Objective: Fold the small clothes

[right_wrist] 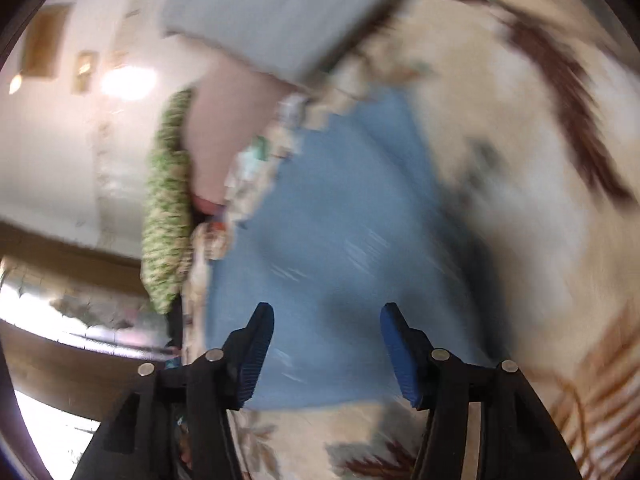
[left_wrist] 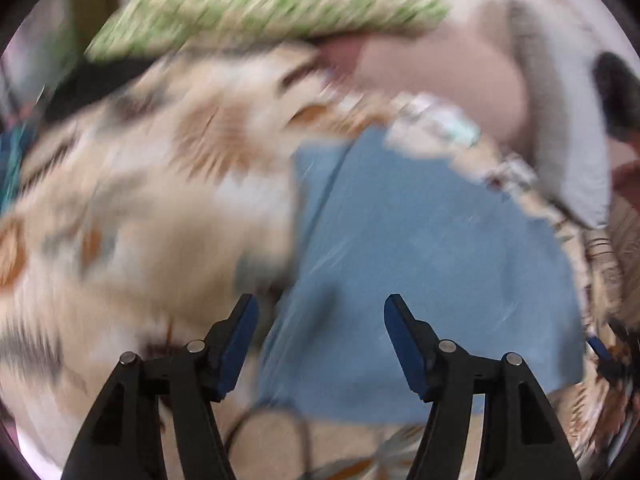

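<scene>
A blue cloth (left_wrist: 420, 272) lies flat on a cream bedspread with a brown leaf print (left_wrist: 140, 200). It also shows in the right wrist view (right_wrist: 340, 240). My left gripper (left_wrist: 320, 308) is open and empty, hovering just above the cloth's near edge. My right gripper (right_wrist: 327, 316) is open and empty, above the cloth's near part. Both views are blurred by motion.
A green and white pillow (left_wrist: 260, 4) lies at the far side of the bed, with a pink cushion (left_wrist: 440, 80) and a pale grey folded item (left_wrist: 572, 152) beside it. In the right wrist view a grey-blue folded item (right_wrist: 288, 12) lies beyond the cloth, and a wall (right_wrist: 60, 152) stands at left.
</scene>
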`<state>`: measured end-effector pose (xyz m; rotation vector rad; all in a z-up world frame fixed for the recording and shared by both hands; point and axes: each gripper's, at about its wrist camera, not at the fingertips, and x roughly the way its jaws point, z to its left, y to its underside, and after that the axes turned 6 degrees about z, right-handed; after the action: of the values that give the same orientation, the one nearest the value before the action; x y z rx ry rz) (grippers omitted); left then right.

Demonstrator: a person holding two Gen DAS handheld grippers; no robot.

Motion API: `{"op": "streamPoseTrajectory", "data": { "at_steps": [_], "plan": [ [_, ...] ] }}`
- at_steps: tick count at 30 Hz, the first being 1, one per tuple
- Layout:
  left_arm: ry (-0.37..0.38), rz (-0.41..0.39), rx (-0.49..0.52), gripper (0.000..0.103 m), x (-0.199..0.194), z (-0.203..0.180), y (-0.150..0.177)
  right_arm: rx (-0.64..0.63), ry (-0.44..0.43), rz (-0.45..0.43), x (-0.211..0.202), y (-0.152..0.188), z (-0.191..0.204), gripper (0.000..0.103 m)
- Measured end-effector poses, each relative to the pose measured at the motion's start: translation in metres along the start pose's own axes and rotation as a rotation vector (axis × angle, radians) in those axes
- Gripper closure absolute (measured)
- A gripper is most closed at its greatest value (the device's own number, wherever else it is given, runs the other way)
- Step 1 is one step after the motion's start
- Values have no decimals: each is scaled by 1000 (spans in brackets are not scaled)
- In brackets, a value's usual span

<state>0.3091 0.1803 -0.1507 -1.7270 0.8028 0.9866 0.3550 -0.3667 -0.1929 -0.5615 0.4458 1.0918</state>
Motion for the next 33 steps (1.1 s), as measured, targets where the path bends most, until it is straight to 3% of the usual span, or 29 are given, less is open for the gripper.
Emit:
{"op": "streamPoseTrajectory", "data": {
  "at_steps": [2,3,7,9,10,11,12,15,17,18,19,21,22,25,27,29,31,33],
  "plan": [
    [76,-28,52,35,-1,-19,-26,-38,-74,32,11,-26,19,40],
    [69,-34,73,35,4,-27,-39,-60,-101,43,23,-48,28,39],
    [-15,-40,97,35,49,-44,-78,15,-174,107,81,-105,25,39],
    [-107,-3,74,30,98,-38,-95,80,-131,109,108,-125,1,38],
    [-171,64,41,27,123,-31,-97,102,-84,104,117,-131,-11,47],
    [-208,140,-29,6,150,-16,-100,138,-81,98,122,-135,-25,62],
    [-190,114,-78,5,149,-7,-103,197,-41,80,122,-137,-36,88],
    [-172,108,-89,6,135,-5,-104,138,-1,87,116,-135,-23,82],
    [-201,58,-30,7,113,-13,-96,72,4,74,96,-121,-8,51],
    [-198,34,-11,7,103,-15,-91,65,-7,60,89,-114,-5,27],
    [-186,10,3,7,92,-18,-86,46,-29,33,76,-101,0,24],
    [-164,-34,15,7,73,-23,-74,-7,-2,26,70,-87,2,23],
    [-167,-25,25,7,71,-26,-69,-10,108,37,74,-84,-7,25],
    [-229,89,50,7,81,-32,-49,94,41,27,63,-86,-28,25],
    [-218,51,32,7,62,-34,-36,145,77,-40,35,-80,-18,24],
    [-174,-4,22,7,37,-42,-23,25,40,-96,-7,-60,2,24],
    [-153,-37,27,7,19,-52,-9,-31,31,-126,-40,-23,12,22],
    [-123,-64,46,7,9,-70,6,7,51,-147,-59,13,0,21]
  ]
}}
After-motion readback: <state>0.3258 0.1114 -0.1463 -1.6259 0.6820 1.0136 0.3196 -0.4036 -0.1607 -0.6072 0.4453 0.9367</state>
